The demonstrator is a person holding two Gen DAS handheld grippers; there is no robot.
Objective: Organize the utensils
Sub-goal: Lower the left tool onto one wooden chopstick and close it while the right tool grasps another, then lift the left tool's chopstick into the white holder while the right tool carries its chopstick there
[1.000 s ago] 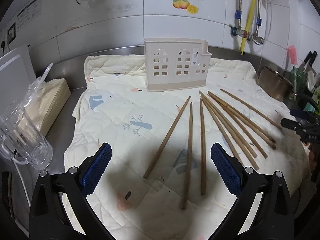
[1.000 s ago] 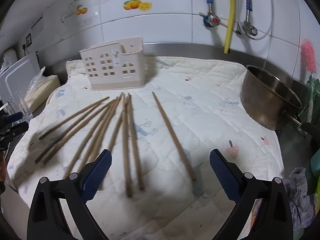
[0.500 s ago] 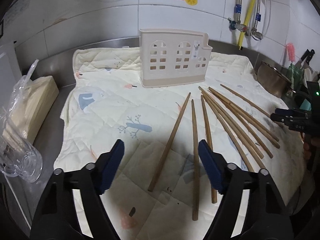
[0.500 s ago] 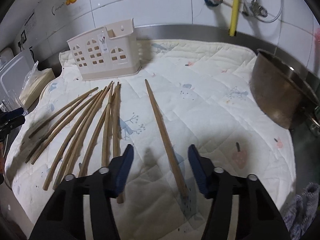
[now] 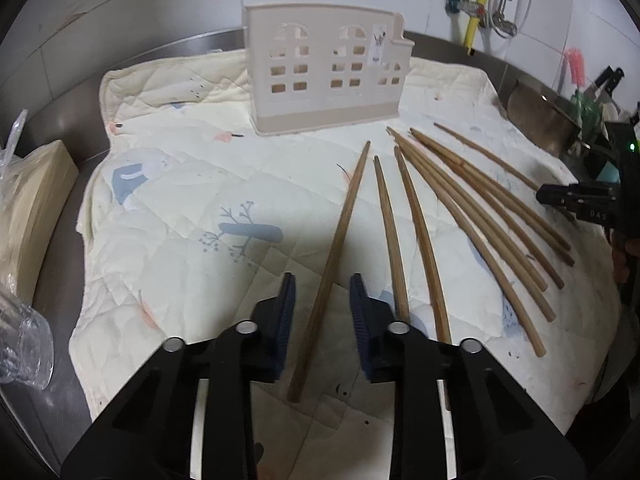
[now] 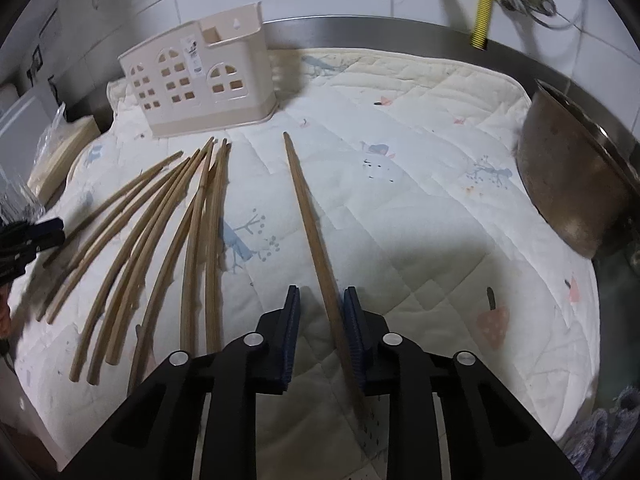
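Several wooden chopsticks lie fanned out on a quilted cream mat [image 5: 168, 208]. A beige house-shaped utensil holder [image 5: 326, 80] stands upright at the mat's far side; it also shows in the right wrist view [image 6: 200, 88]. My left gripper [image 5: 322, 292] is low over the mat, its jaws narrowed around the leftmost chopstick [image 5: 344, 224] with small gaps either side. My right gripper [image 6: 322, 300] straddles the lone rightmost chopstick [image 6: 308, 216], whose shaft lies against the right pad [image 6: 354, 320].
A steel pot [image 6: 576, 176] sits at the mat's right edge. A clear glass mug [image 5: 20, 332] and a wrapped stack of paper [image 5: 28, 208] sit left of the mat. Tiled wall with pipes and a yellow hose [image 6: 484, 4] lies behind.
Both grippers have dropped toward the mat and moved forward, and their jaws have narrowed from wide open to a slim gap, each around one chopstick.
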